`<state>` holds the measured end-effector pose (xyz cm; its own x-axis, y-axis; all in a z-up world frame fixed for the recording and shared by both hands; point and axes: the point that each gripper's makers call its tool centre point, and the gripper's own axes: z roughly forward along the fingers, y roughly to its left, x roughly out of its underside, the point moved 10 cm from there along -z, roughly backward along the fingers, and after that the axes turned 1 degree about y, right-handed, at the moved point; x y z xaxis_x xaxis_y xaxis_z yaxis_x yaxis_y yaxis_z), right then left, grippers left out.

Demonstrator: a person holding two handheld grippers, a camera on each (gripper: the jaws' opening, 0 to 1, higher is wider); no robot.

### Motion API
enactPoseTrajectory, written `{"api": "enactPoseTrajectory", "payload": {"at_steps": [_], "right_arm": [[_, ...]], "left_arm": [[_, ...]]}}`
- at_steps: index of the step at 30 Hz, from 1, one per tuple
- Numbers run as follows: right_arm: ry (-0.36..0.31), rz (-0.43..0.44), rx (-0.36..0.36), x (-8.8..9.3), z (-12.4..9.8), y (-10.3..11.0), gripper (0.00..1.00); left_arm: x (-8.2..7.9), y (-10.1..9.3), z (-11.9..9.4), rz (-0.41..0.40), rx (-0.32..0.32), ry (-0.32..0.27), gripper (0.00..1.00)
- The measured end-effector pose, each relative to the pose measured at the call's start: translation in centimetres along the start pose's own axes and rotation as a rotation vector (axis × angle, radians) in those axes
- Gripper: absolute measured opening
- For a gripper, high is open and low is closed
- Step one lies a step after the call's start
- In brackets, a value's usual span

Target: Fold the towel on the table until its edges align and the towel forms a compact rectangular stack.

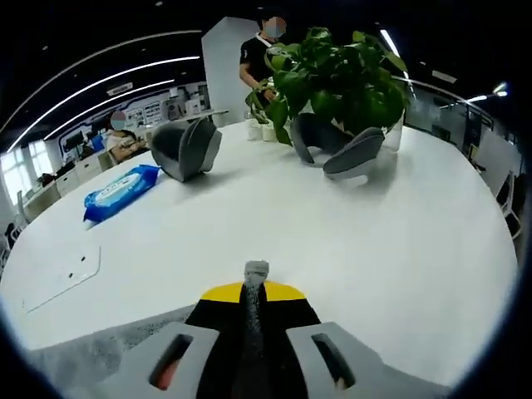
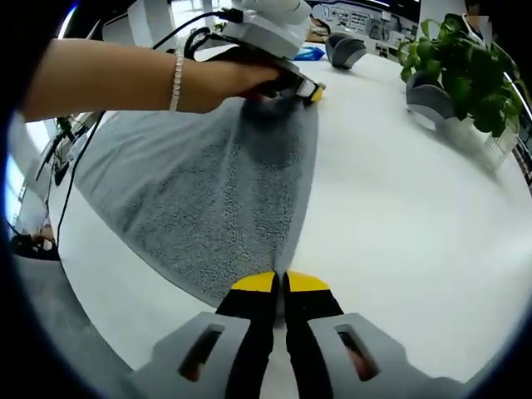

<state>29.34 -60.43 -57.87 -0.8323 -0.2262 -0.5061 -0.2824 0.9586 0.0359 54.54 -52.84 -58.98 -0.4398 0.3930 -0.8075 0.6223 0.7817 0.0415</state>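
Note:
A grey towel point(image 2: 208, 183) lies spread on the white table point(image 2: 399, 233), stretched between the two grippers. My right gripper point(image 2: 280, 281) is shut on its near edge, yellow-tipped jaws pressed together on the cloth. Across the towel, a hand with a bracelet holds my left gripper point(image 2: 287, 87), which pinches the far corner. In the left gripper view, my left gripper point(image 1: 256, 287) is shut, with a strip of towel point(image 1: 256, 270) sticking up between the jaws and more towel point(image 1: 108, 341) trailing at lower left.
A blue wipes pack point(image 1: 120, 191) lies at left. Two grey padded shapes point(image 1: 187, 148) point(image 1: 353, 154) and a potted plant point(image 1: 341, 79) stand at the table's far side. A person point(image 1: 258, 50) stands behind. A flat hatch point(image 1: 62, 278) sits in the tabletop. Cables point(image 2: 71, 158) hang off the edge.

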Motion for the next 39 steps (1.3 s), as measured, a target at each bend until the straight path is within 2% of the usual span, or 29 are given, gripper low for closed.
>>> {"api": "enactPoseTrajectory", "payload": {"at_steps": [3, 9, 14, 19, 26, 31, 39], "right_arm": [[0.01, -0.015, 0.005, 0.0, -0.1, 0.1, 0.0], [0.018, -0.035, -0.023, -0.1, -1.3, 0.4, 0.0], [-0.053, 0.081, -0.084, -0.5, -3.4, 0.1, 0.0], [-0.101, 0.137, -0.119, -0.9, -5.7, -0.2, 0.0], [-0.137, 0.128, -0.109, -1.3, -8.4, 0.2, 0.0], [-0.165, 0.096, -0.088, -1.6, -10.4, 0.3, 0.0], [-0.193, 0.09, -0.064, -1.5, -12.8, -0.1, 0.0]], "left_arm": [[-0.3, 0.3, -1.3, -0.017, 0.005, 0.0, 0.06], [-1.7, 0.4, -3.3, 0.013, 0.018, -0.035, 0.06], [-3.5, 0.2, -5.1, 0.014, 0.022, -0.076, 0.06], [-4.8, -0.1, -6.4, 0.019, 0.013, -0.111, 0.06], [-6.7, -0.9, -8.4, 0.004, 0.023, -0.168, 0.06], [-7.5, -1.4, -9.6, -0.016, 0.026, -0.184, 0.06], [-9.0, -2.6, -11.5, -0.025, 0.034, -0.232, 0.06]]}}
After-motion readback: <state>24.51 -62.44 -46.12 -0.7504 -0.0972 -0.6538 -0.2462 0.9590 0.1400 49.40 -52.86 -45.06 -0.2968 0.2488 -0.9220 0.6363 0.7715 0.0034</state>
